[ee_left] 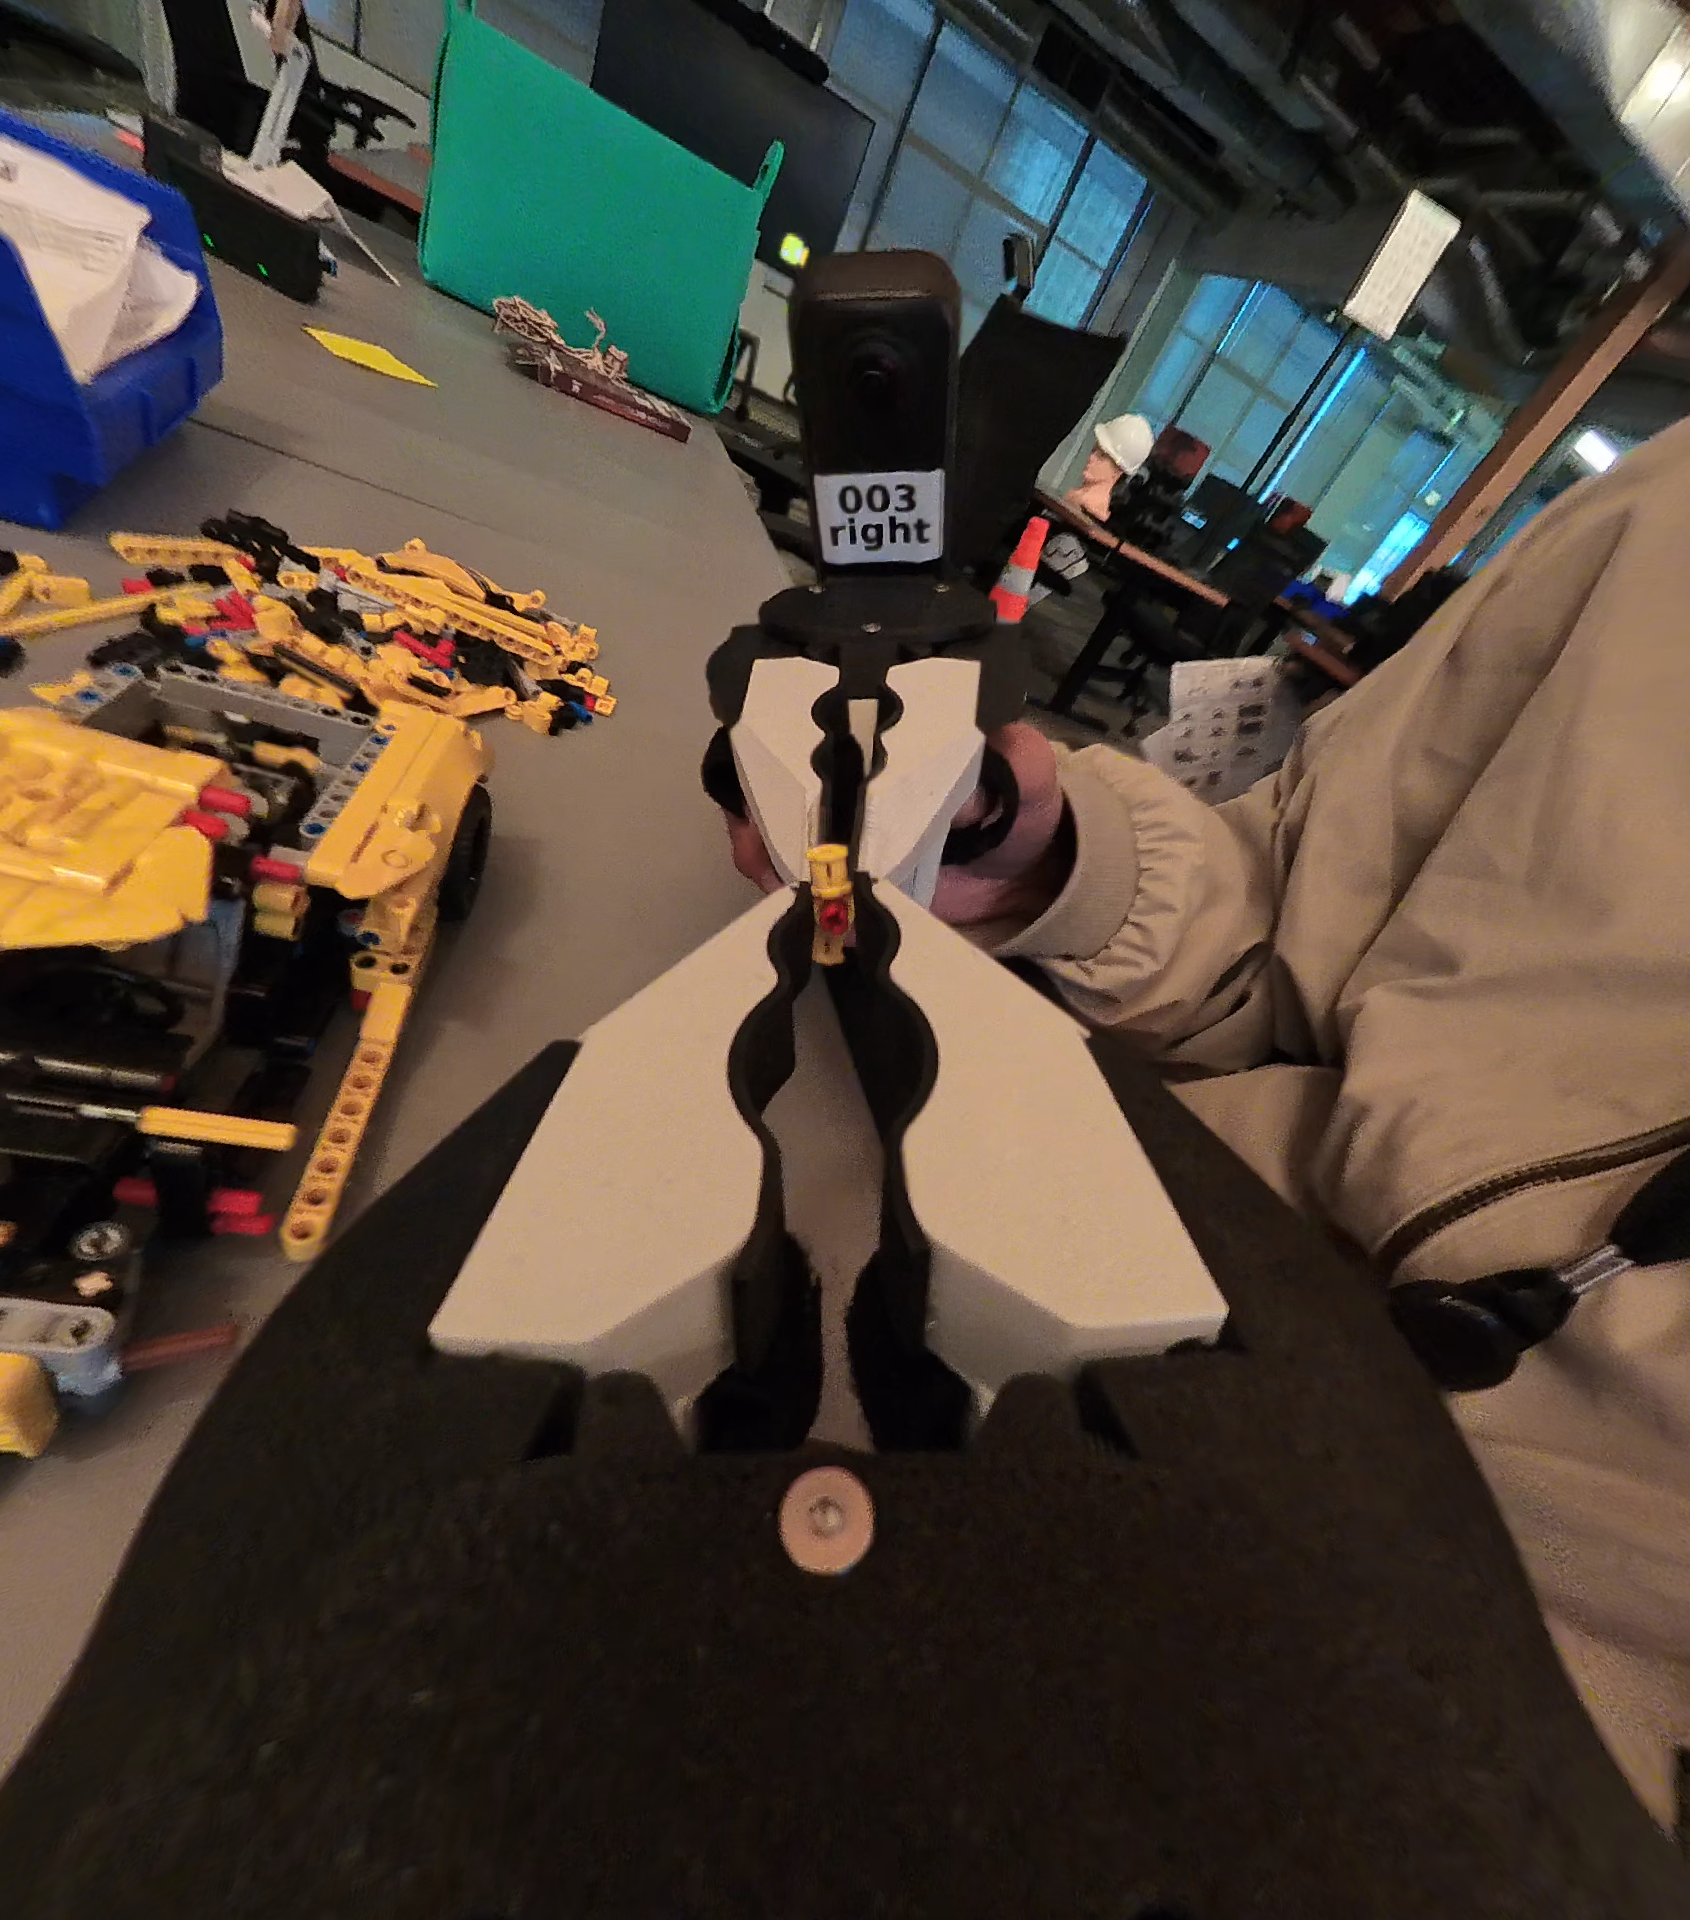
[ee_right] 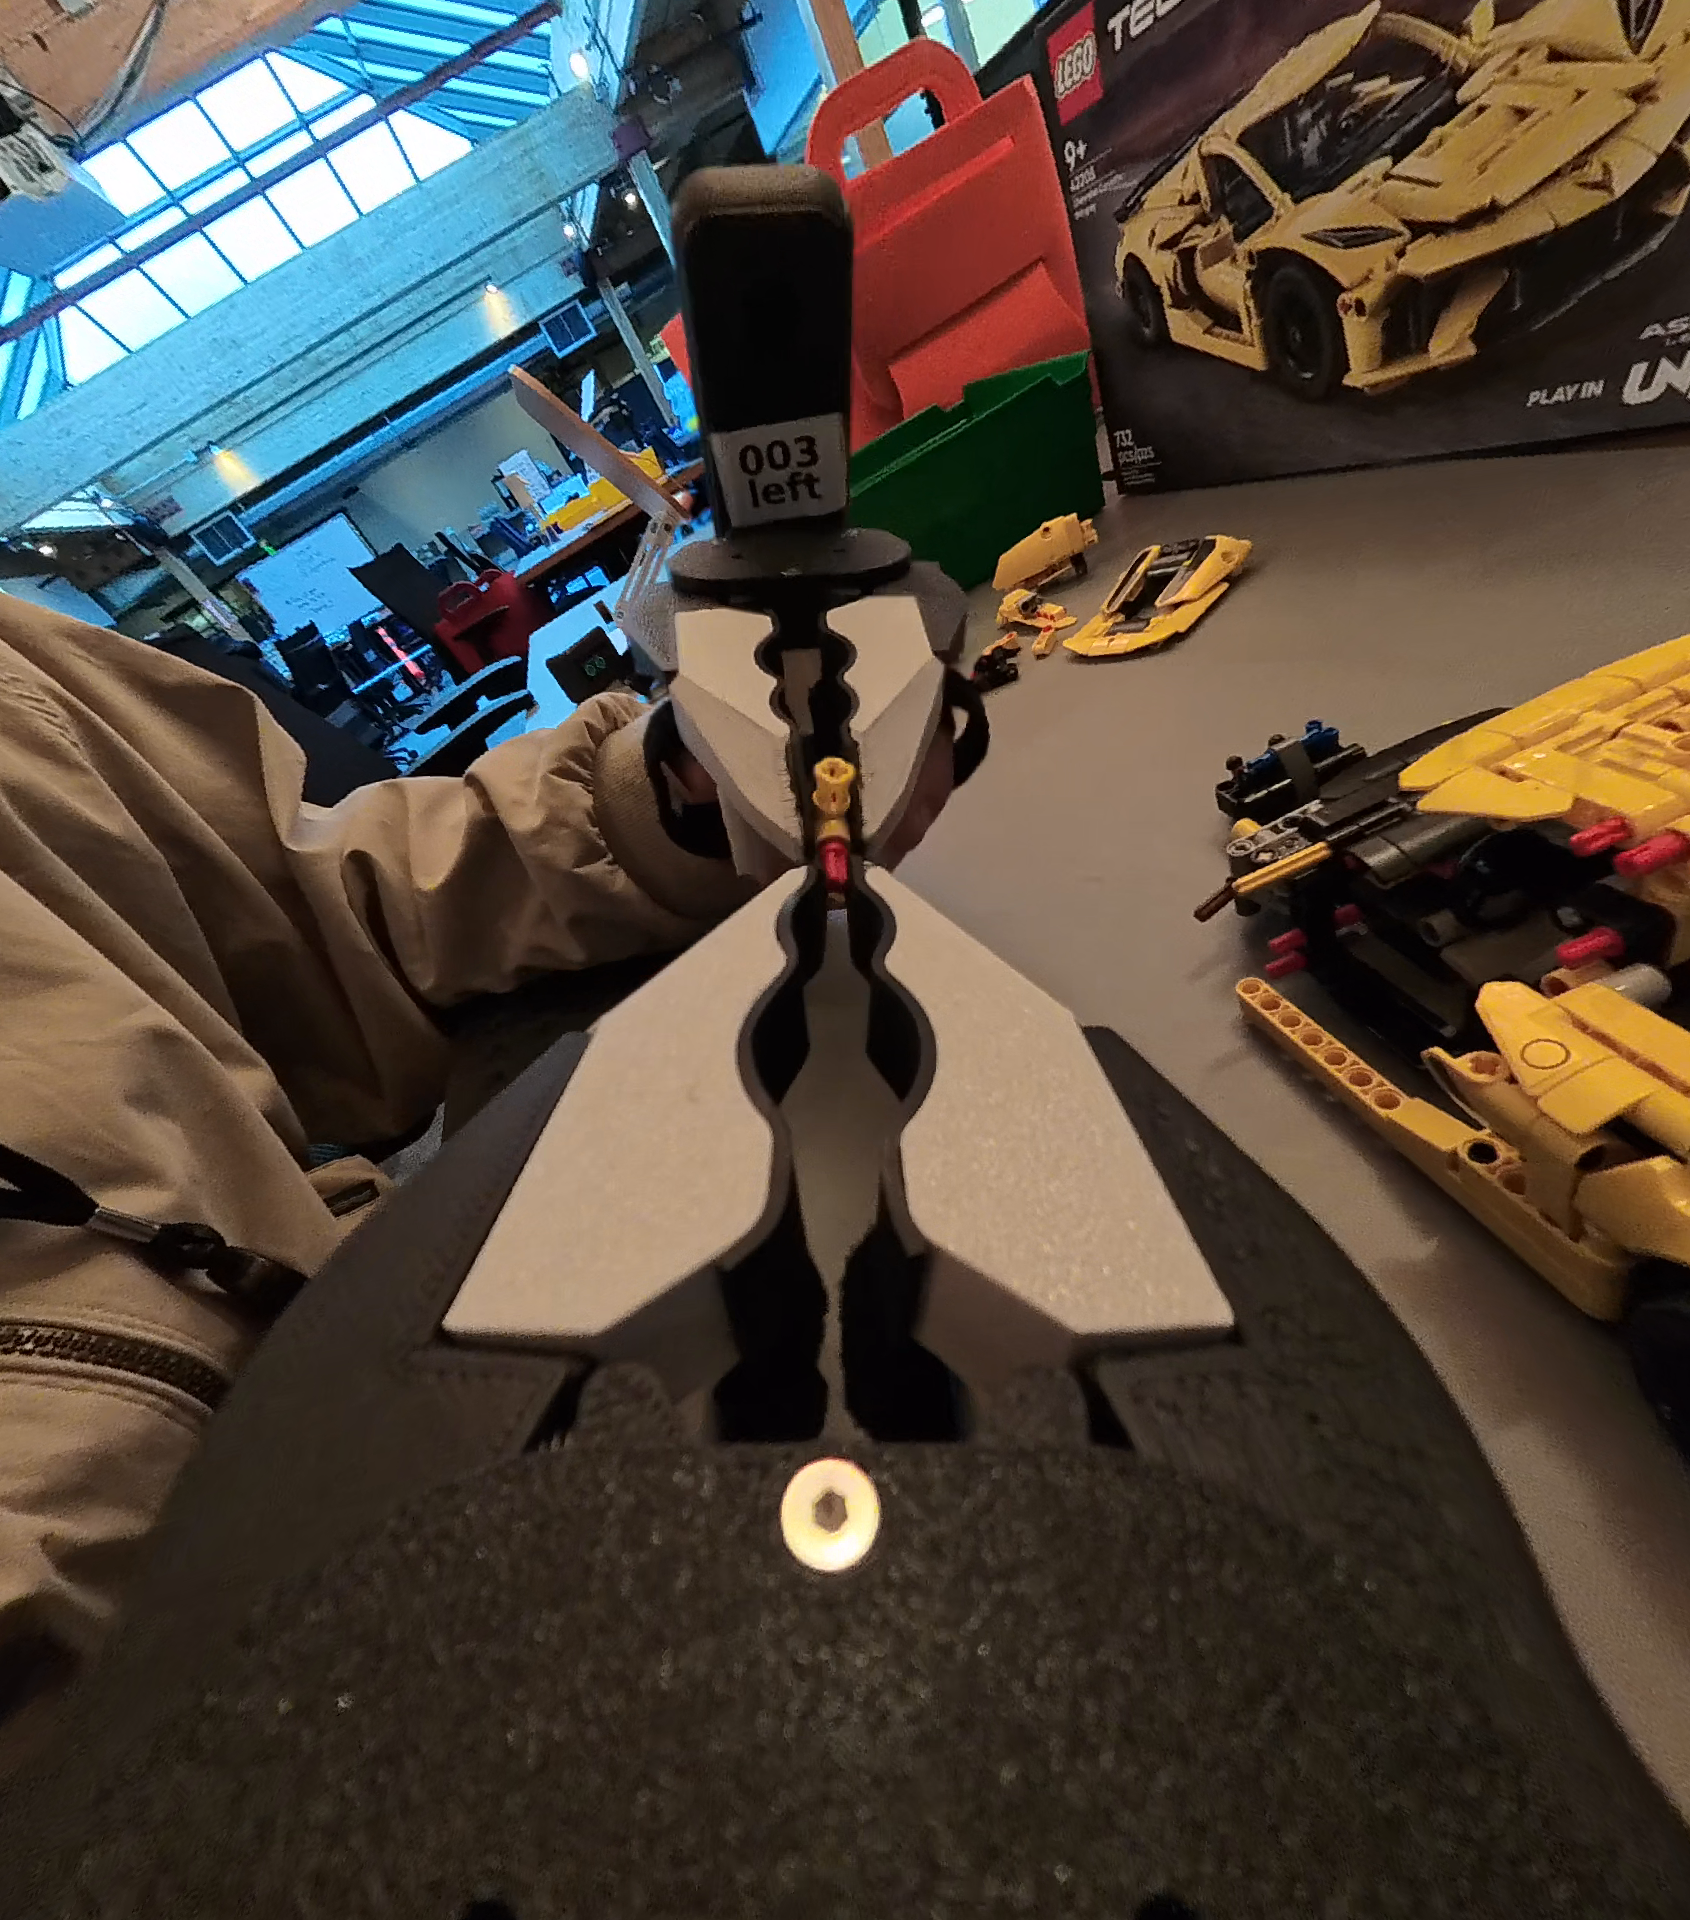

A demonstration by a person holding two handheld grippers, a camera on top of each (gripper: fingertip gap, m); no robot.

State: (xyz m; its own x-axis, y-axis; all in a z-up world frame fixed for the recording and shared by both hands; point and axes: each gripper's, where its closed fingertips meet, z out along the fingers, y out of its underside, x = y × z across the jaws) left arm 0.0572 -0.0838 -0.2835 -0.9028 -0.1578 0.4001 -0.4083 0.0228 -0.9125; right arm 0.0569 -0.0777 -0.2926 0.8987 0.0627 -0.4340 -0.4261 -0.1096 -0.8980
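My left gripper point(ee_left: 828, 927) is shut on a small yellow connector point(ee_left: 828, 902), held above the grey table point(ee_left: 592, 862). My right gripper point(ee_left: 825, 875) faces it tip to tip, with a hand around its handle. In the right wrist view my right gripper point(ee_right: 836, 885) is shut on a short red pin point(ee_right: 833, 858). The pin's far end meets the yellow connector point(ee_right: 830, 800), which sits between the tips of the left gripper point(ee_right: 828, 823). How deep the pin sits in the connector is hidden.
A partly built yellow toy car point(ee_left: 93, 914) point(ee_right: 1547, 935) lies on the table beside a pile of loose yellow, black and red parts point(ee_left: 353, 623). A blue bin point(ee_left: 10, 343), a green bag point(ee_left: 581, 229), a green bin point(ee_right: 976, 468), an orange bag point(ee_right: 945, 229) and the set's box point(ee_right: 1423, 208) stand behind. A beige sleeve point(ee_left: 1340, 831) is close. The grippers are tip to tip, or close to it.
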